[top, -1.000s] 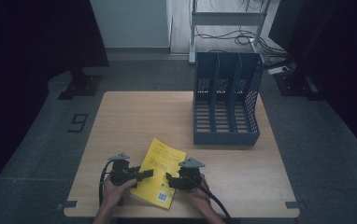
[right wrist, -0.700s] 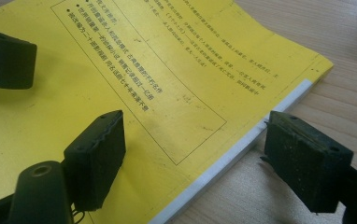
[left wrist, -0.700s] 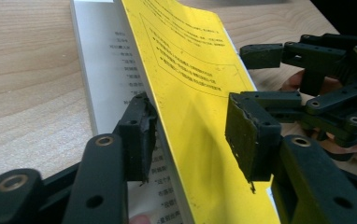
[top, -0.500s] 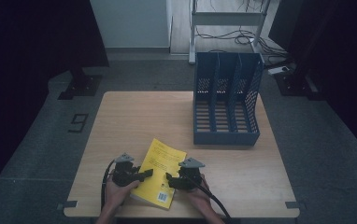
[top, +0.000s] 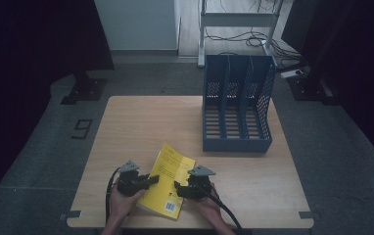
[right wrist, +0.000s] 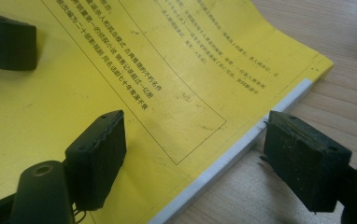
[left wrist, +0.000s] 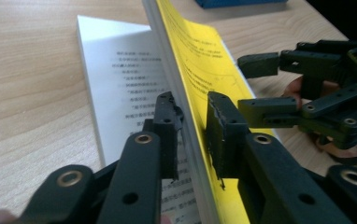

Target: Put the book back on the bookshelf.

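Yellow paperback book [top: 168, 181] lies at the table's [top: 141, 122] near edge, between both hands. Left gripper [left wrist: 193, 128] has just been closing; its jaws now pinch the lifted block of pages with the yellow cover, one white page flat beneath. Right gripper [right wrist: 193, 154] is open, jaws straddling the book's other edge. Blue file rack [top: 238, 110] stands well apart.

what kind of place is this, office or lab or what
Probably a lab or recording room set up like an office desk: a lone wooden table holding a blue file rack and a yellow book, with dark curtains and loose floor cables behind.
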